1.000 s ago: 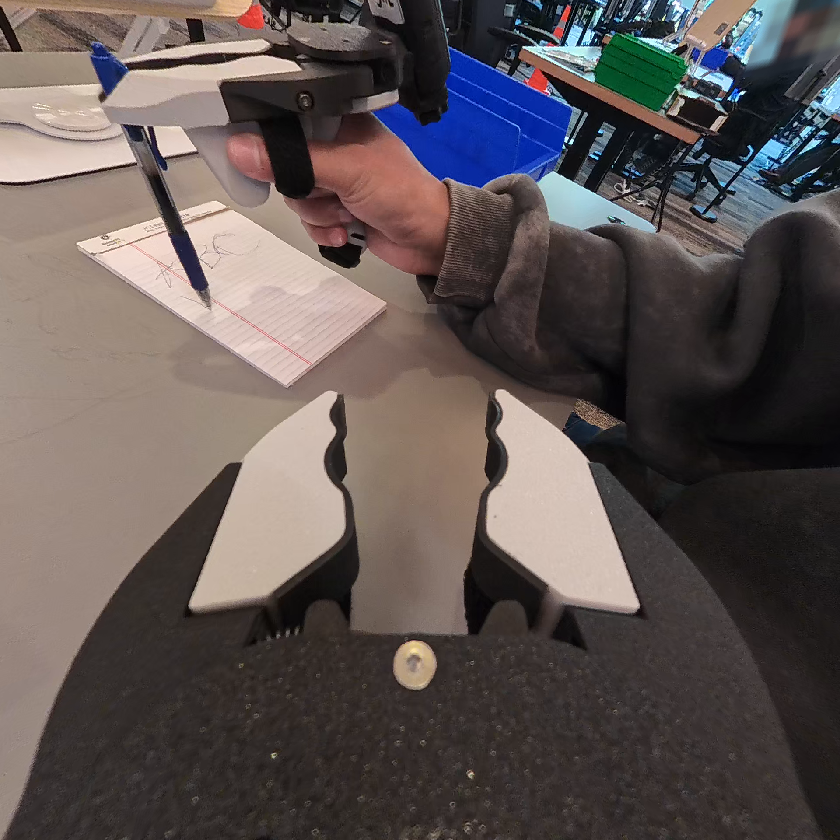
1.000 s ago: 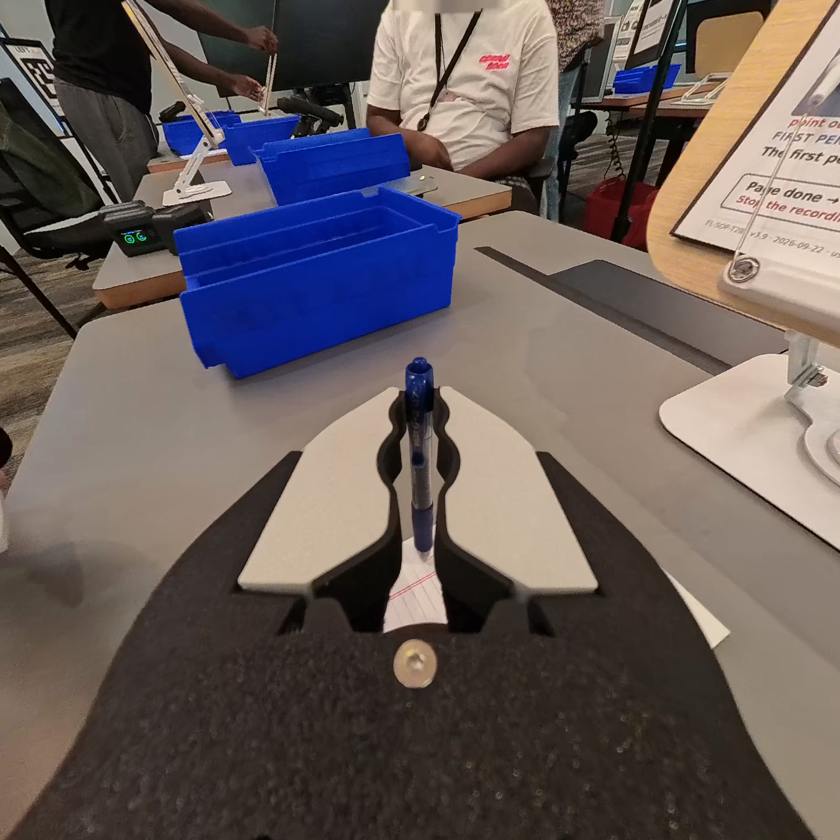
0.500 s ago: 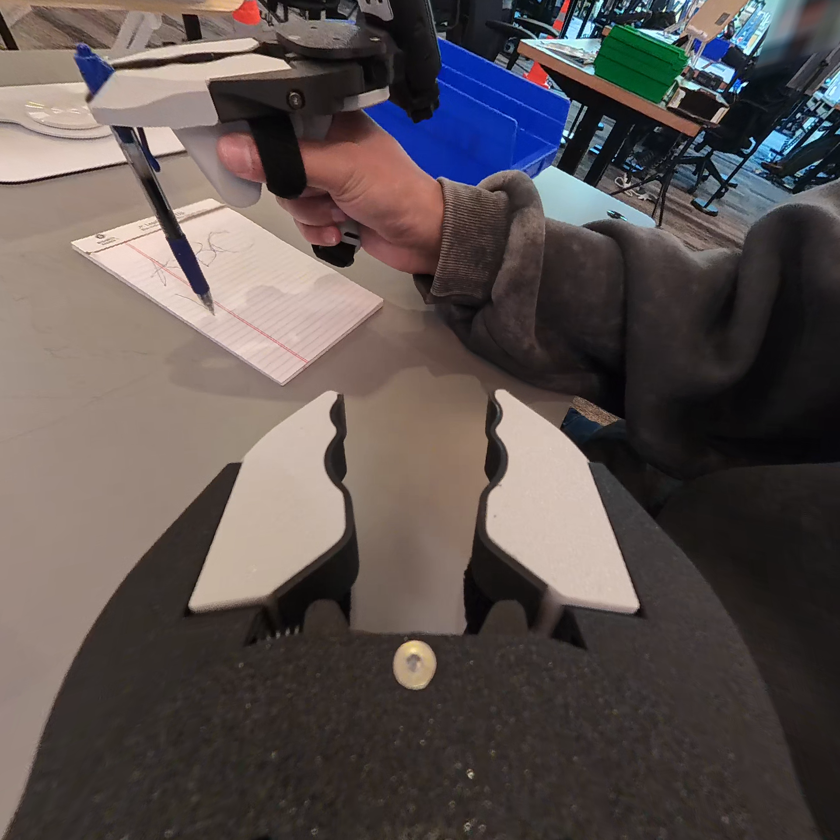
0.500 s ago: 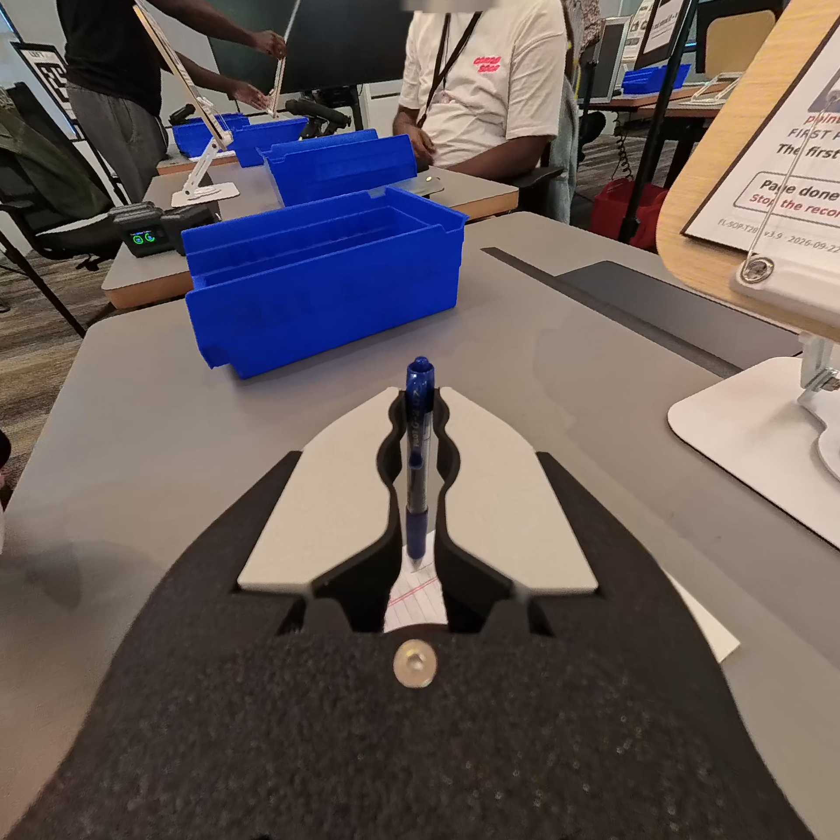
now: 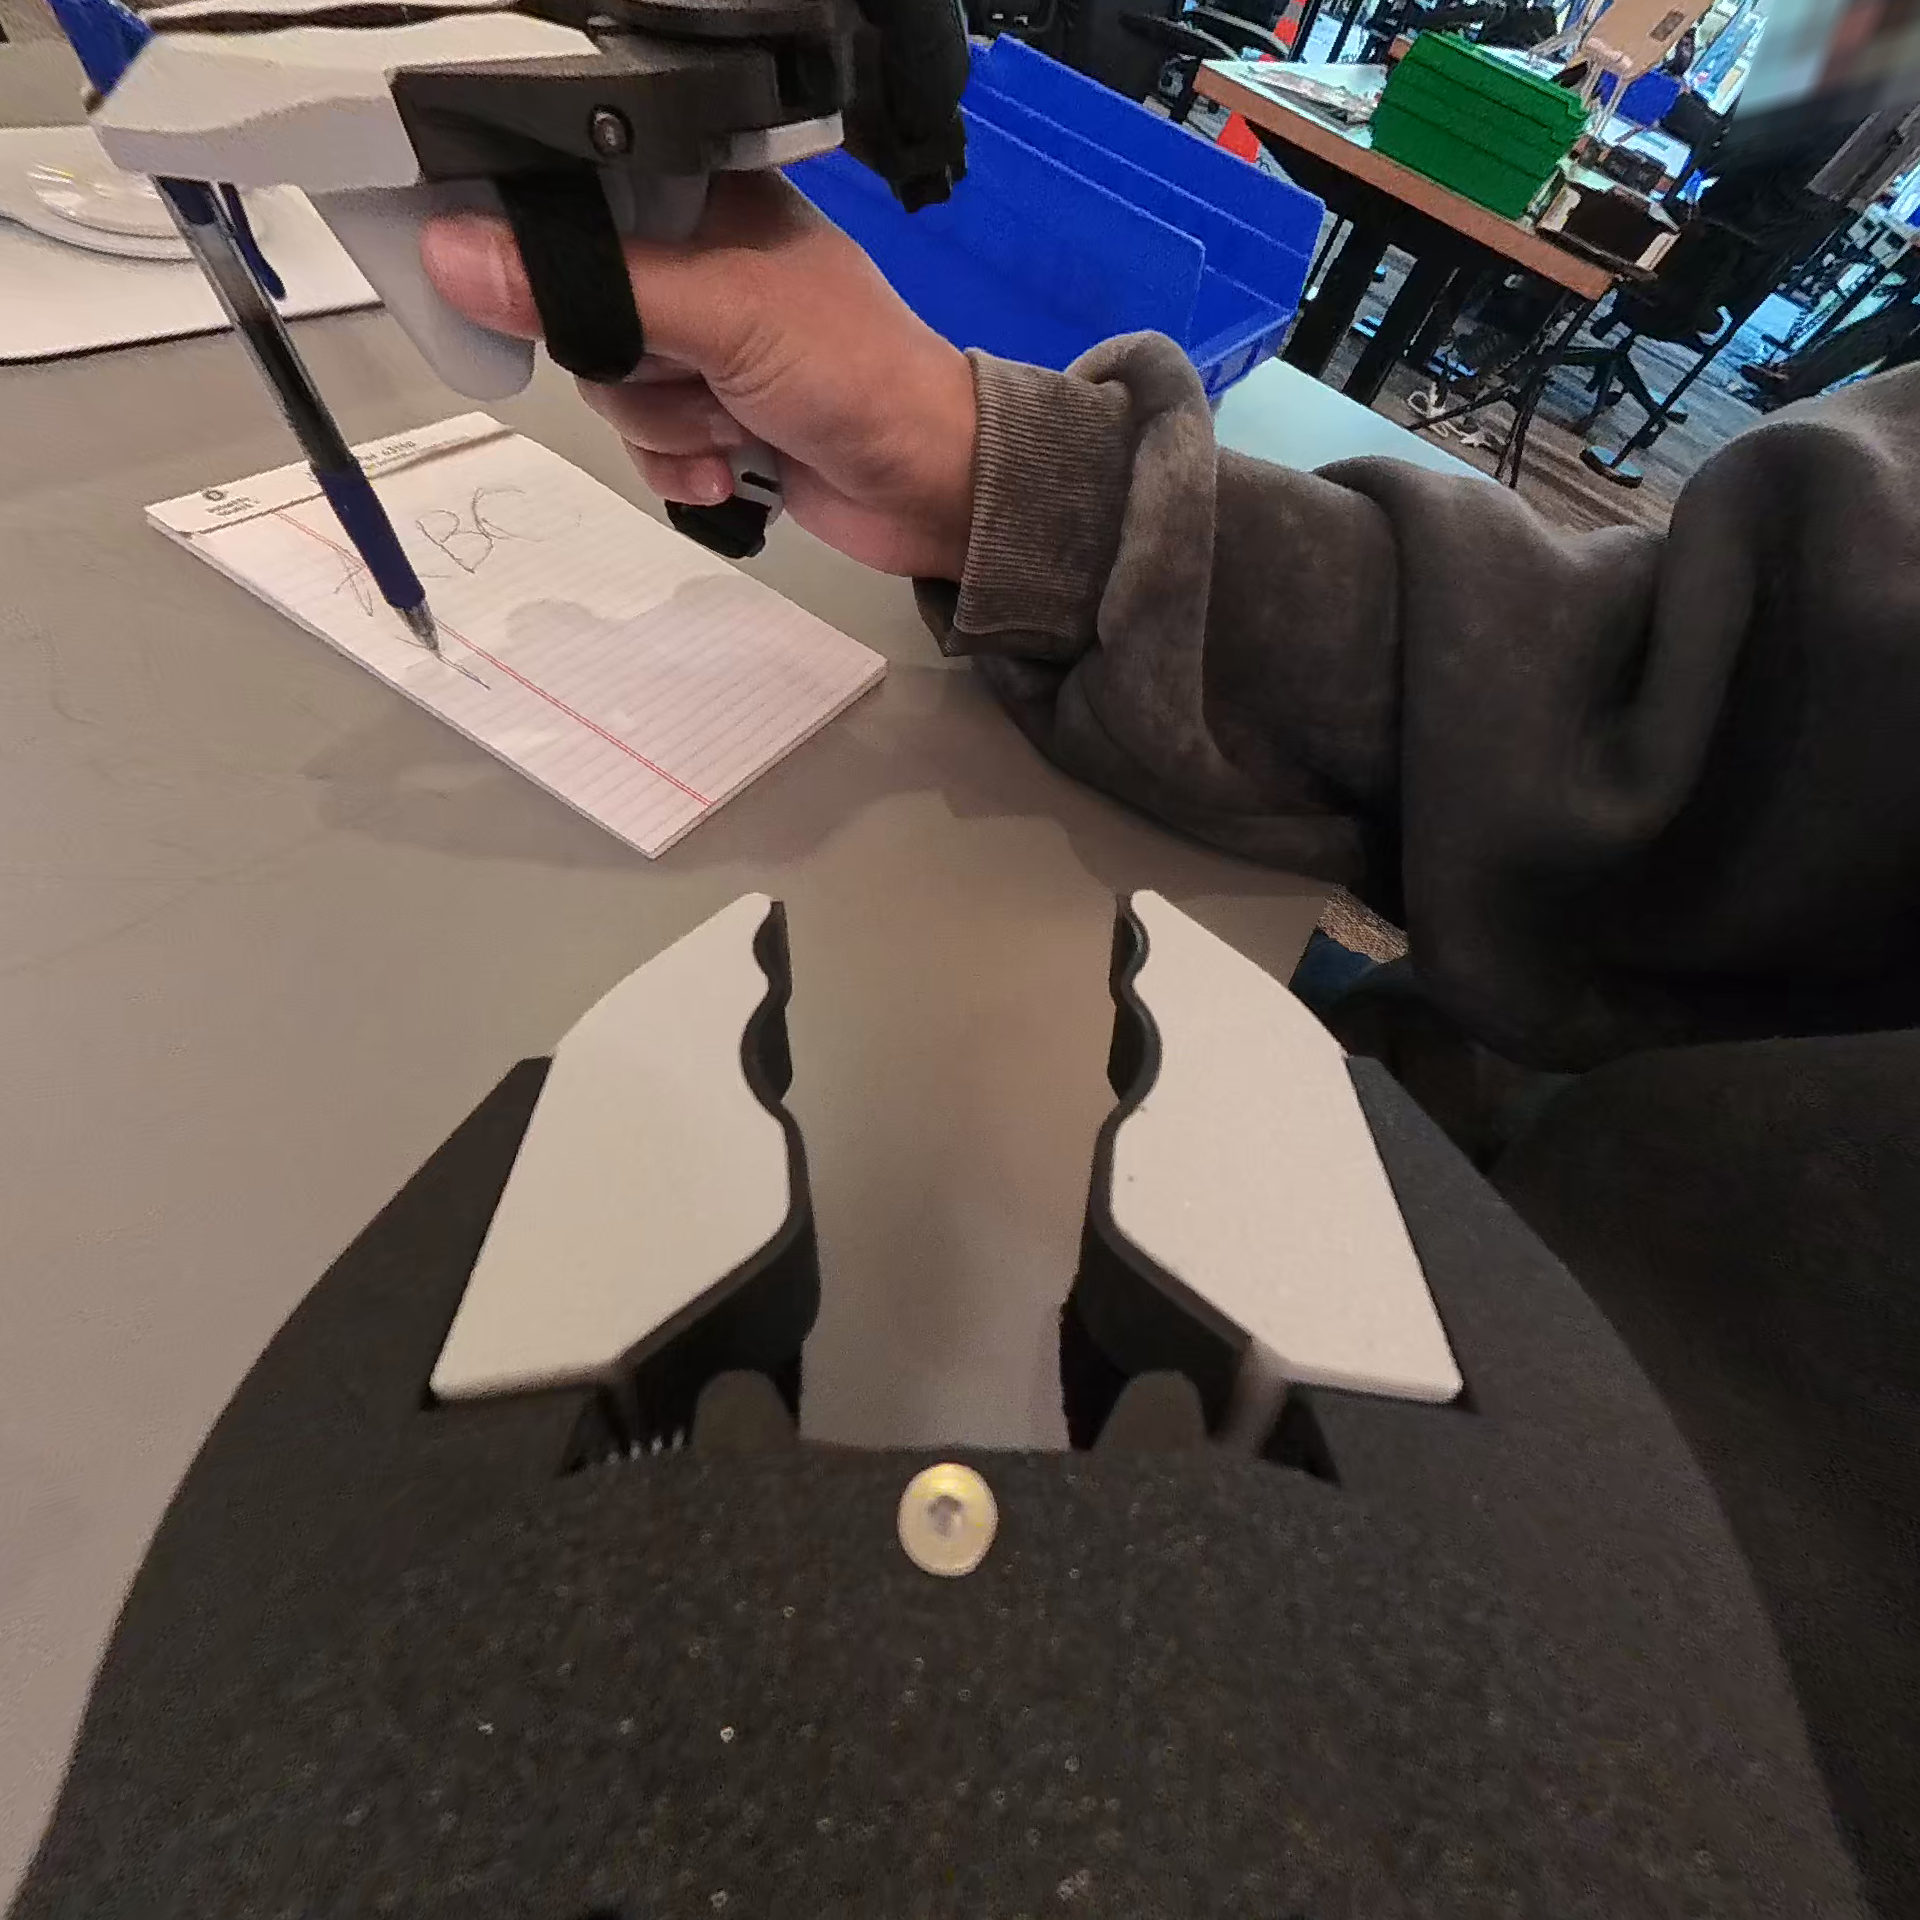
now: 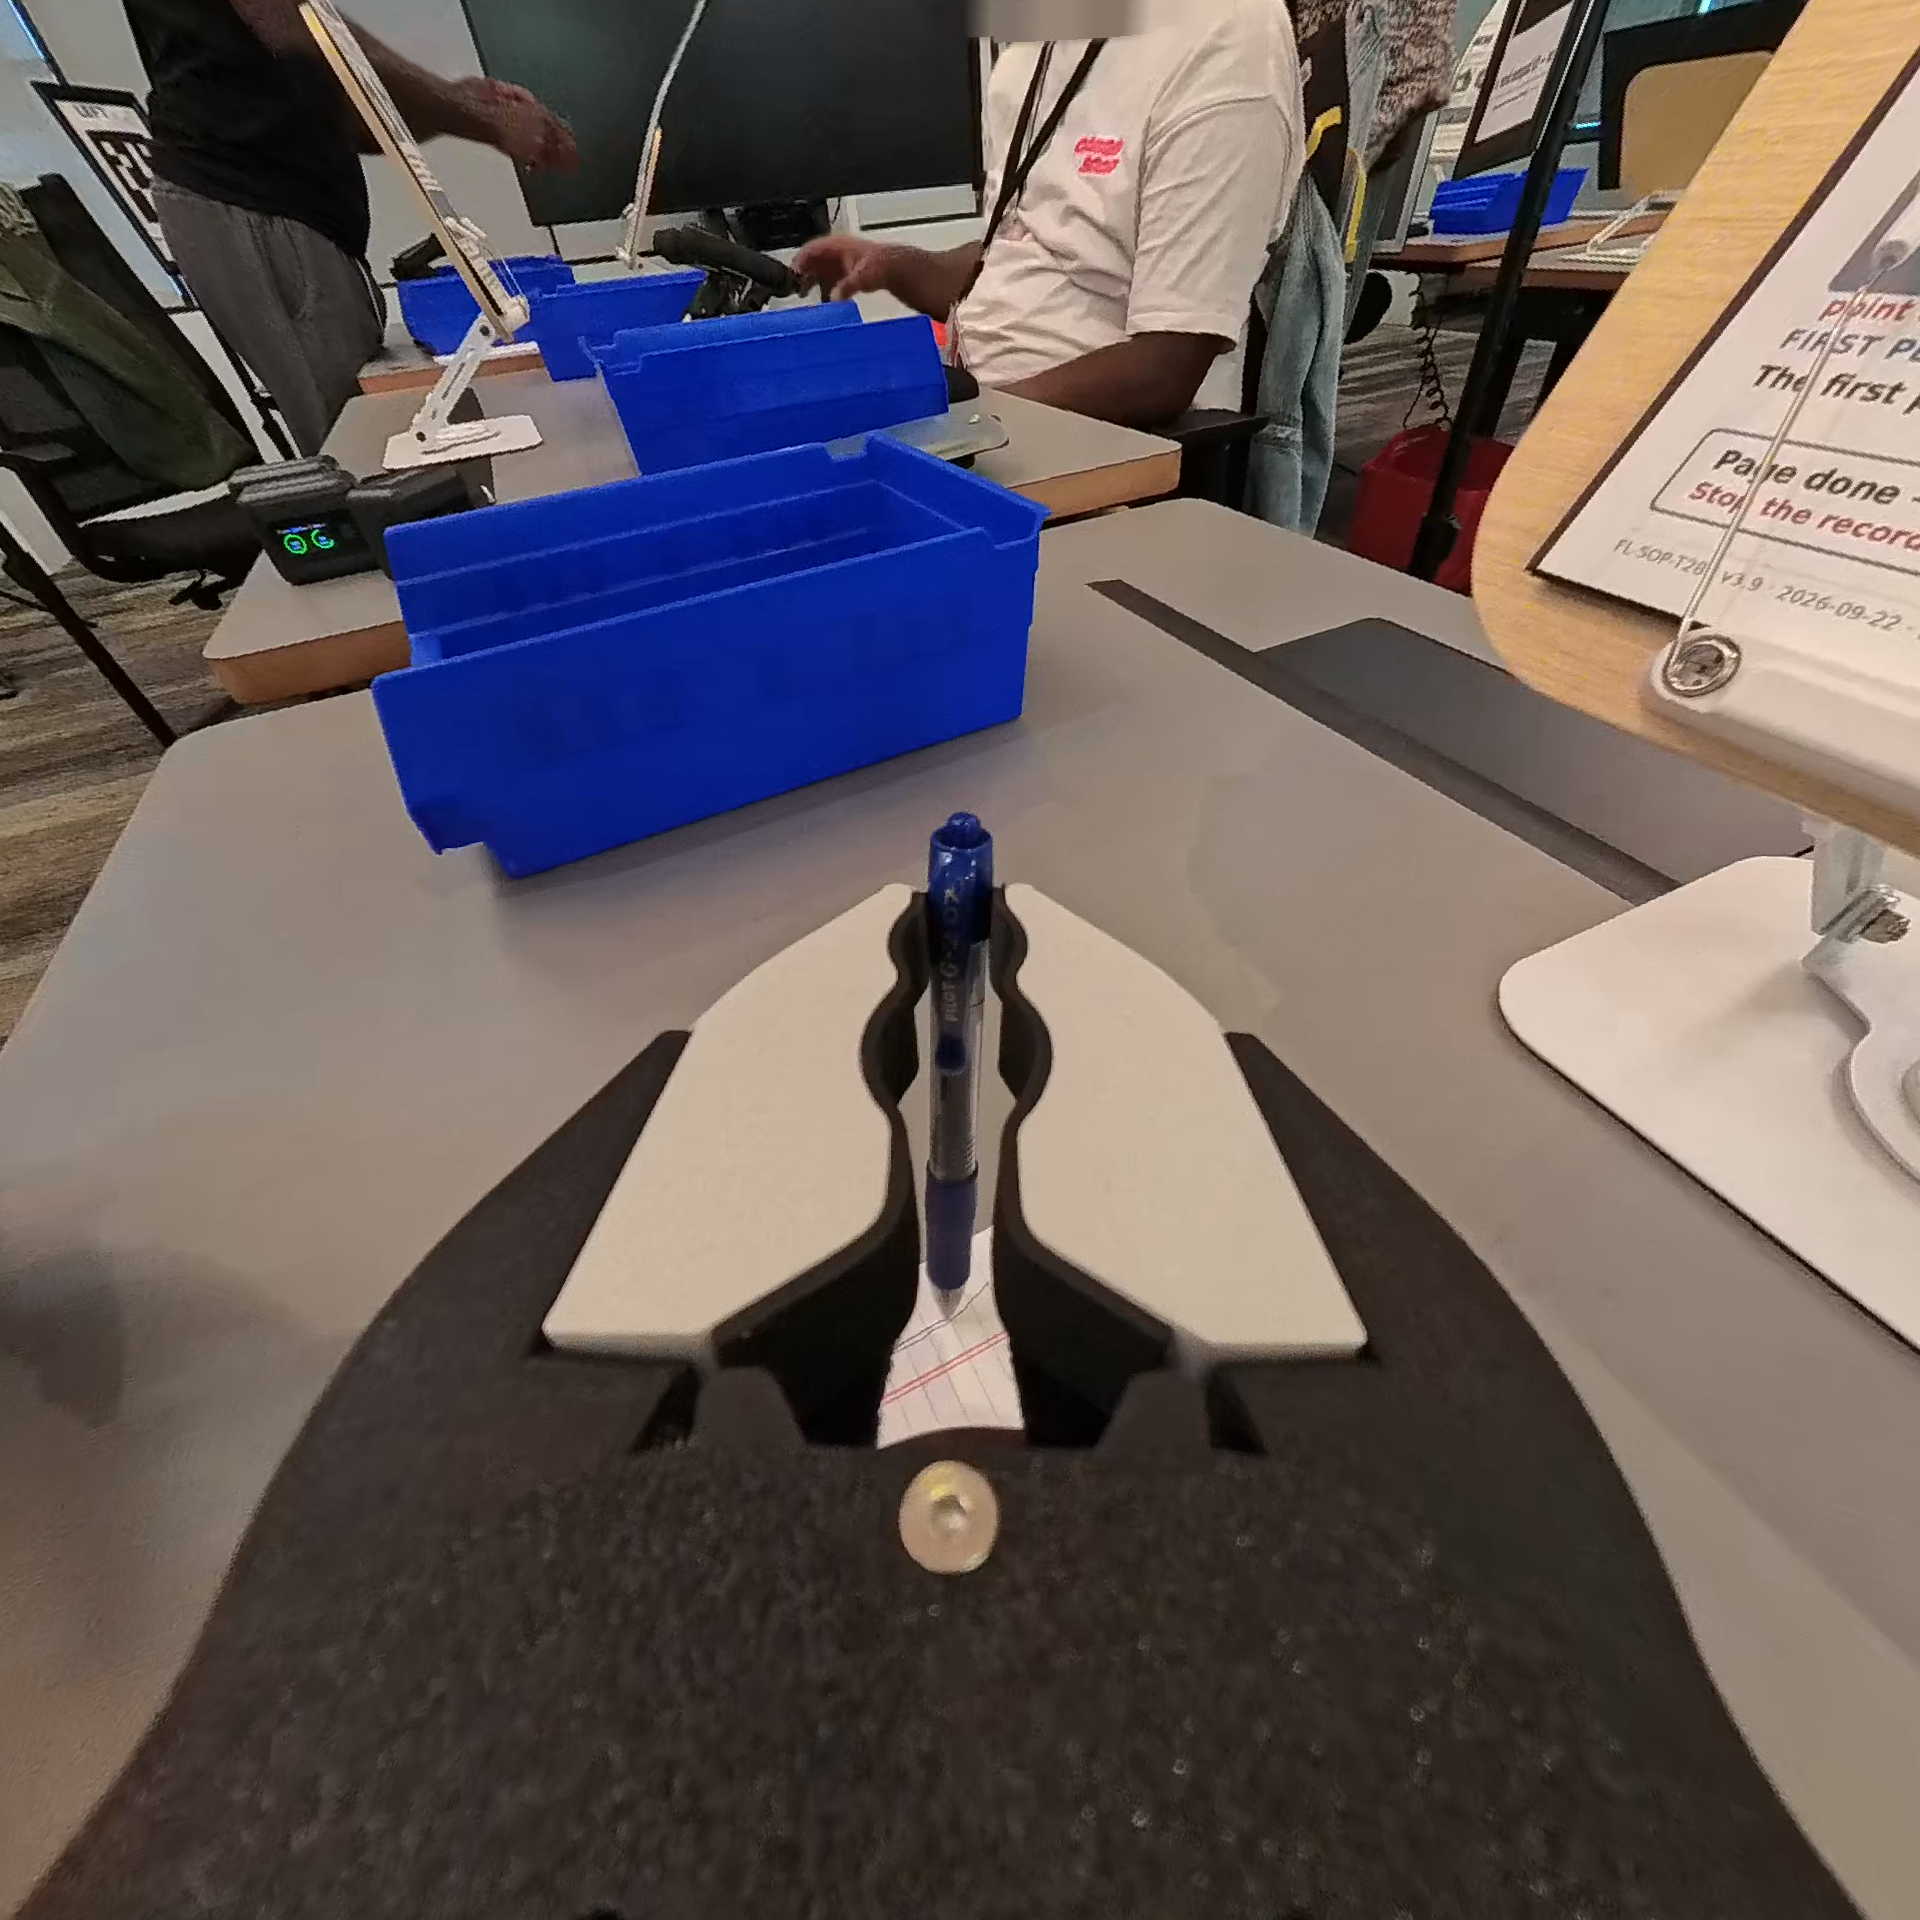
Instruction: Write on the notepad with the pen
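A white lined notepad (image 5: 582, 644) lies on the grey table (image 5: 208, 987) at the upper left of the left wrist view, with pen marks near its top. My right gripper (image 5: 114, 114) is shut on a blue pen (image 5: 312, 416), tilted, with its tip touching the page. In the right wrist view my right gripper (image 6: 958, 904) grips the pen (image 6: 954, 1049) near its top, and a strip of the notepad (image 6: 945, 1371) shows between the fingers. My left gripper (image 5: 948, 914) is open and empty, just above the table, near the notepad's lower corner.
A blue bin (image 6: 707, 644) stands on the table beyond the pen. A white stand base (image 6: 1704, 1049) with a wooden board (image 6: 1621, 436) is at the right. The person's hand (image 5: 790, 343) and grey sleeve (image 5: 1455, 675) hold my right gripper. People sit at far tables. My right fingertips sit around 20 centimeters from my left ones.
The pen tip has moved a little across the page, leaving a new stroke below the earlier marks. The left gripper has stayed open and almost still.
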Demonstrator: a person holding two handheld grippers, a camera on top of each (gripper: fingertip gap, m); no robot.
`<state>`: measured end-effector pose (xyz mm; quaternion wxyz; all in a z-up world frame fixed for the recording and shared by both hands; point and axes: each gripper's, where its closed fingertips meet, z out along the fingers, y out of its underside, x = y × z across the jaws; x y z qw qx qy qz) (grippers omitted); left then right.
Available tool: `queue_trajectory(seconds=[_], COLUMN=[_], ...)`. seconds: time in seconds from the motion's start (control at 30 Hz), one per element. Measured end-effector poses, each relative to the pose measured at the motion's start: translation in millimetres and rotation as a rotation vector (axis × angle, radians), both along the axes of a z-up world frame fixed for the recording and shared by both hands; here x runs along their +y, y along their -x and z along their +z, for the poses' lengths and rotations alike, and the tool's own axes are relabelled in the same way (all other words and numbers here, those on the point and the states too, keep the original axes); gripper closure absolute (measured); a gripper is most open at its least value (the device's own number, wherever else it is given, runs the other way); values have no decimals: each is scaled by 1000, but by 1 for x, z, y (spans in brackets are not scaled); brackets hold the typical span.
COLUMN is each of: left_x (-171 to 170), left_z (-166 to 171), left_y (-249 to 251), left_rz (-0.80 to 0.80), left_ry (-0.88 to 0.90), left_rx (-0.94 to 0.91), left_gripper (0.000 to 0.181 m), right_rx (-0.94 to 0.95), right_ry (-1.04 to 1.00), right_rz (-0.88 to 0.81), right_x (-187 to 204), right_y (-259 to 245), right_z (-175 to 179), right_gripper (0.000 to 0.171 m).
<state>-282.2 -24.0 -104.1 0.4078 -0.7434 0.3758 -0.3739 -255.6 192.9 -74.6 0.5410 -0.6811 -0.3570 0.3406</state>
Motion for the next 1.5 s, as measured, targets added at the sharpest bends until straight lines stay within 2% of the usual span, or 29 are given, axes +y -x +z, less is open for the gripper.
queue_trajectory(seconds=[0.7,1.5], left_x=[-2,-16], left_z=[-7,0], left_y=[-4,-13], left_rz=[-18,-45], left_ry=[13,-7], left_rx=[22,20], left_gripper=[122,122], right_rx=[-5,-7], right_ry=[1,0], right_rz=[-12,-62], right_x=[14,-12], right_y=[-6,-28], right_z=[0,1], right_gripper=[160,160])
